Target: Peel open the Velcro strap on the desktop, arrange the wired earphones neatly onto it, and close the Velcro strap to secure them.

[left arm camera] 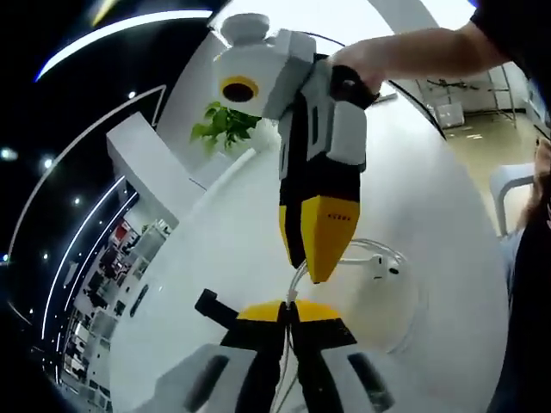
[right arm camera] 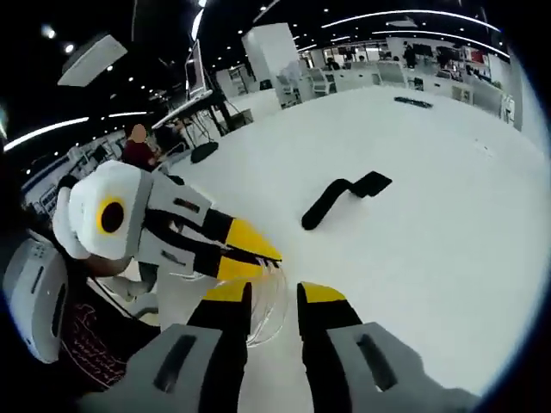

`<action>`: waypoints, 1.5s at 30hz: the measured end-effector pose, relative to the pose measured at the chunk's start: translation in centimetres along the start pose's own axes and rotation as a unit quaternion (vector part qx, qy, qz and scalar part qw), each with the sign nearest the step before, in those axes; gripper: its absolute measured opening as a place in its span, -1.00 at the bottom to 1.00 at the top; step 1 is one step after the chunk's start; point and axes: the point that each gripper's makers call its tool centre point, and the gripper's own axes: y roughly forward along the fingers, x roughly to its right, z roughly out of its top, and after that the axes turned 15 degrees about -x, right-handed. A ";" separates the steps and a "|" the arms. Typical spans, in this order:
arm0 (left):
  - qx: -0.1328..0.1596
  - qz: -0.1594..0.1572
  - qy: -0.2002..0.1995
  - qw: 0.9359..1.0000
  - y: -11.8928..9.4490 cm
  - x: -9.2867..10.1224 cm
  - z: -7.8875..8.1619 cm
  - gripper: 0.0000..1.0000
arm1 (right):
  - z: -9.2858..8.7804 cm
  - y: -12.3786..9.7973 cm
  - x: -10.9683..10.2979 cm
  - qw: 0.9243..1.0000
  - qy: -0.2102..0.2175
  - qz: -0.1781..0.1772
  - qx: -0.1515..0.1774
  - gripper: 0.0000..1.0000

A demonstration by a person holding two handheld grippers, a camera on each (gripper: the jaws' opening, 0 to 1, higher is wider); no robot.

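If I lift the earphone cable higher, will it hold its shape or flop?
Probably flop: the earphone cable is thin and already curves loosely where the left gripper pinches it. It looks light, and the earbud will likely drag across the smooth table.

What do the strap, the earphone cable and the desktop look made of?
Velcro strap: matte black, looks like fabric; it lies limp and bent. Earphone cable: glossy white, probably soft plastic; it loops freely. Earbud: shiny hard plastic. Desktop: smooth white, likely laminate, unsure.
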 end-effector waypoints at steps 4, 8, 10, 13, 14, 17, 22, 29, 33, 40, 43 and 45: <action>-0.003 0.005 0.003 1.000 0.1 -0.1 0.0 -0.86 | -0.3 0.6 0.3 1.000 -0.017 -0.019 -0.016 -0.59; -0.003 0.006 0.004 1.000 0.1 -0.1 0.1 -0.86 | -0.3 1.1 0.3 0.999 -0.022 -0.019 -0.021 -0.74; -0.004 0.005 0.004 1.000 0.1 -0.1 0.1 -0.86 | -0.2 1.2 0.2 0.999 -0.030 -0.025 -0.022 -0.80; -0.003 0.004 0.001 1.000 0.0 0.0 0.1 -0.86 | -0.2 1.3 0.0 0.998 -0.042 -0.036 -0.025 -0.88; -0.003 0.003 0.000 1.000 0.0 0.0 0.0 -0.86 | -0.1 1.3 0.1 0.998 -0.045 -0.040 -0.025 -0.89; 0.000 -0.004 -0.010 1.000 0.0 0.1 0.0 -0.86 | 0.0 1.2 0.2 0.997 -0.055 -0.048 -0.024 -0.90; 0.009 -0.032 -0.035 0.999 -0.3 0.4 0.1 -0.68 | 0.2 1.2 0.3 0.994 -0.084 -0.064 -0.030 -0.90; 0.007 -0.048 -0.055 0.997 -0.6 -0.7 0.5 -0.58 | 0.8 0.9 0.6 0.990 -0.106 -0.083 -0.034 -0.90; -0.002 -0.051 -0.041 0.998 -0.2 -1.2 0.7 -0.57 | 1.4 0.4 0.6 0.990 -0.114 -0.085 -0.026 -0.90; -0.057 -0.046 0.019 0.997 1.1 -1.7 0.2 -0.78 | 2.1 -0.3 1.2 0.982 -0.137 -0.130 -0.020 -0.90; -0.053 -0.045 0.005 0.998 1.2 -2.1 0.4 -0.87 | 2.2 -0.6 1.2 0.981 -0.139 -0.132 -0.014 -0.90; -0.049 -0.049 -0.001 0.998 1.2 -2.1 0.4 -0.87 | 2.3 -0.7 1.2 0.981 -0.141 -0.134 -0.011 -0.90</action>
